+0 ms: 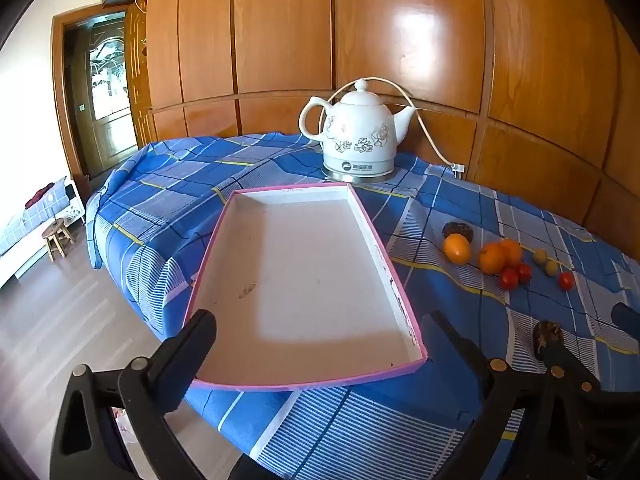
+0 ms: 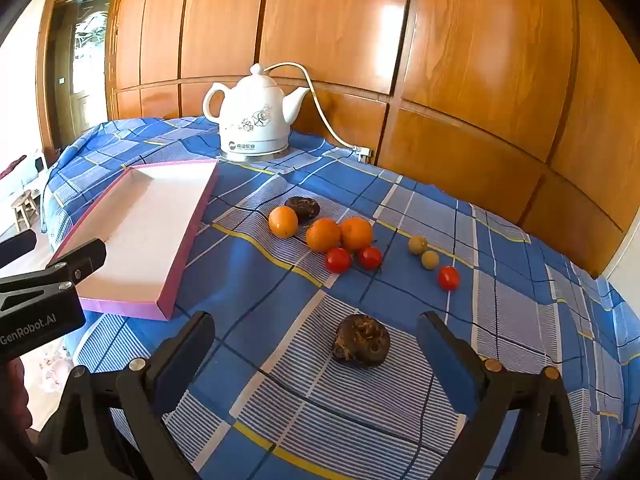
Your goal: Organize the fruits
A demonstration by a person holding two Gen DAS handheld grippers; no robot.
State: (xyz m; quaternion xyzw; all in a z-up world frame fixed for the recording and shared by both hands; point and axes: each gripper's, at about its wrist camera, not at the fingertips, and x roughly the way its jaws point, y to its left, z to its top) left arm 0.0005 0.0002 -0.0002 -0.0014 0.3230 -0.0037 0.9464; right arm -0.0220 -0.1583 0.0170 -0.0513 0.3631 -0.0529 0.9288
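Wooden wall panels back a white kettle [image 2: 254,116]; "GenRobot.AI" marks the left gripper [image 2: 52,276], both grippers' jaws wide, empty.

Left black two-finger gripper [image 1: 320,344]: jaws spread wide, nothing between pads, tilted downward. Right black two-finger gripper [image 2: 316,344]: jaws equally wide, nothing gripped, also angled down. Both held side by side, left one visible at left edge of right wrist view, pointing the same way. Hands holding them not visible.
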